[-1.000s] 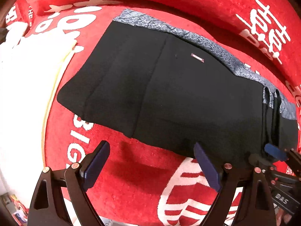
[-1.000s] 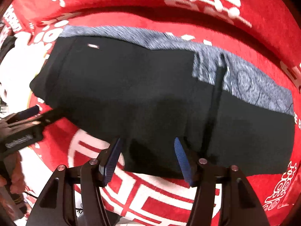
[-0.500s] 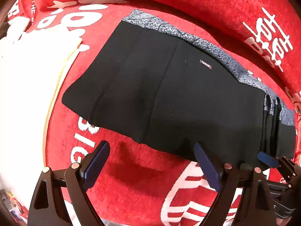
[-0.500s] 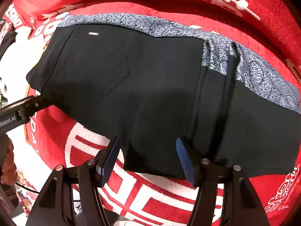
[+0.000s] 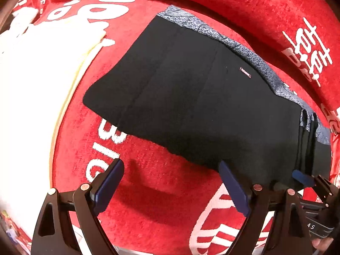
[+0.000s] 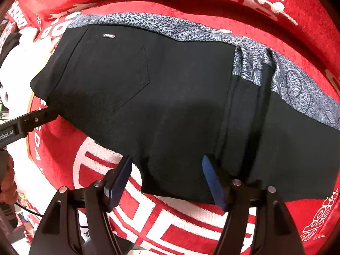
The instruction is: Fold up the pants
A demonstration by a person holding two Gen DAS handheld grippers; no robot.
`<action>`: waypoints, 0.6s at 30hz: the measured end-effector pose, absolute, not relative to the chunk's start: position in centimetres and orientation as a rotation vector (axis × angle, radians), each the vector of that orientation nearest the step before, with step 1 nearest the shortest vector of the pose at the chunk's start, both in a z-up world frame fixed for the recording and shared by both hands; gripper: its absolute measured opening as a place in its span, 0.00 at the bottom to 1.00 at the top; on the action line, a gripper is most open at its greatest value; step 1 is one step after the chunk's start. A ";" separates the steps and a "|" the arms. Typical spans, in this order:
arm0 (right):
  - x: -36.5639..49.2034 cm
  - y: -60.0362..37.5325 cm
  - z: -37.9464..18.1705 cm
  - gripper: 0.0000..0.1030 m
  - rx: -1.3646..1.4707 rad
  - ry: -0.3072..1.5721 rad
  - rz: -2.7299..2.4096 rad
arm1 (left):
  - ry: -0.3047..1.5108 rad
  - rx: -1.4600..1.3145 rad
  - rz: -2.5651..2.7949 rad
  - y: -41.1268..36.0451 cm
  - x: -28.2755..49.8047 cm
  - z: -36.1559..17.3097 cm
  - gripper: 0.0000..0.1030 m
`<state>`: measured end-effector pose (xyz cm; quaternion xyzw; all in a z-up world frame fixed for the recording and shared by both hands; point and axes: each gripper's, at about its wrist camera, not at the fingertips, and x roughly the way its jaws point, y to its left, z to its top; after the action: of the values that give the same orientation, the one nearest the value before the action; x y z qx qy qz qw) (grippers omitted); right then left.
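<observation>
Red blanket [image 5: 161, 193] under black pants [image 5: 201, 110], white cloth [image 5: 34, 89] beside.

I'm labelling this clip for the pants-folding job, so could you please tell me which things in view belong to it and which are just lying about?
Part of the job:
- black pants, lying flat
- left gripper, jaws open, empty
- right gripper, jaws open, empty

Just lying about:
- red printed cloth under the pants
- white fabric off to the left
- blue-grey patterned cloth behind the pants

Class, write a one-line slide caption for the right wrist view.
Open right gripper poised at the near edge of black pants lying on a red blanket.
</observation>
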<state>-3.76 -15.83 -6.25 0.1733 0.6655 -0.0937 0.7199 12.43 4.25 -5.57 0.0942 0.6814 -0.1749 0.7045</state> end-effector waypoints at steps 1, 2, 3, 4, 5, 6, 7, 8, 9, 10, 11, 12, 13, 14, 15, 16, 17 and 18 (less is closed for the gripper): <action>-3.8 -15.8 -6.3 0.70 0.381 1.471 -0.206 | 1.514 0.201 -0.388 4.4 12.5 -5.5 0.89; -3.8 -15.7 -6.3 0.70 0.380 1.471 -0.206 | 1.514 0.190 -0.386 4.5 12.5 -5.5 0.89; -3.8 -15.7 -6.3 0.70 0.377 1.472 -0.206 | 1.514 0.178 -0.386 4.7 12.3 -5.4 0.89; -3.7 -15.6 -6.3 0.70 0.376 1.473 -0.206 | 1.516 0.166 -0.386 5.0 12.3 -5.3 0.89; -3.8 -15.5 -6.3 0.71 0.376 1.473 -0.206 | 1.518 0.147 -0.386 5.2 12.5 -5.3 0.89; -3.8 -15.5 -6.3 0.71 0.376 1.474 -0.206 | 1.518 0.134 -0.387 5.5 12.5 -5.3 0.89; -3.8 -15.5 -6.3 0.71 0.377 1.473 -0.206 | 1.518 0.117 -0.389 5.6 12.6 -5.2 0.89; -3.7 -15.4 -6.4 0.72 0.376 1.474 -0.206 | 1.516 0.104 -0.391 5.8 12.6 -5.2 0.89; -3.7 -15.4 -6.3 0.72 0.376 1.474 -0.207 | 1.515 0.096 -0.392 6.0 12.7 -5.1 0.89; -3.7 -15.4 -6.3 0.73 0.373 1.475 -0.206 | 1.514 0.085 -0.394 6.2 12.8 -5.1 0.89; -3.7 -15.3 -6.4 0.73 0.371 1.476 -0.205 | 1.513 0.072 -0.399 6.5 12.7 -5.2 0.89; -3.6 -15.3 -6.4 0.73 0.367 1.478 -0.205 | 1.513 0.056 -0.405 6.6 12.8 -5.2 0.89; -3.6 -15.2 -6.4 0.73 0.363 1.481 -0.204 | 1.513 0.034 -0.413 6.7 12.9 -5.3 0.89; -3.6 -15.2 -6.5 0.73 0.361 1.483 -0.203 | 1.513 0.000 -0.422 7.4 13.0 -5.2 0.89; -3.6 -15.1 -6.5 0.73 0.358 1.485 -0.201 | 1.512 -0.045 -0.438 7.9 13.1 -5.2 0.89; -3.6 -15.0 -6.5 0.73 0.357 1.486 -0.200 | 1.510 -0.088 -0.458 8.5 13.3 -5.3 0.89; -3.6 -15.0 -6.5 0.73 0.356 1.487 -0.198 | 1.508 -0.111 -0.473 9.0 13.3 -5.0 0.89; -3.4 -15.0 -6.4 0.74 0.354 1.487 -0.197 | 1.506 -0.149 -0.506 9.4 13.4 -5.3 0.89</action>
<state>-3.41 -15.04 -6.45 0.1599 0.6722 -0.0890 0.7174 13.45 9.39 -5.28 -0.0668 0.6757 -0.2271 0.6981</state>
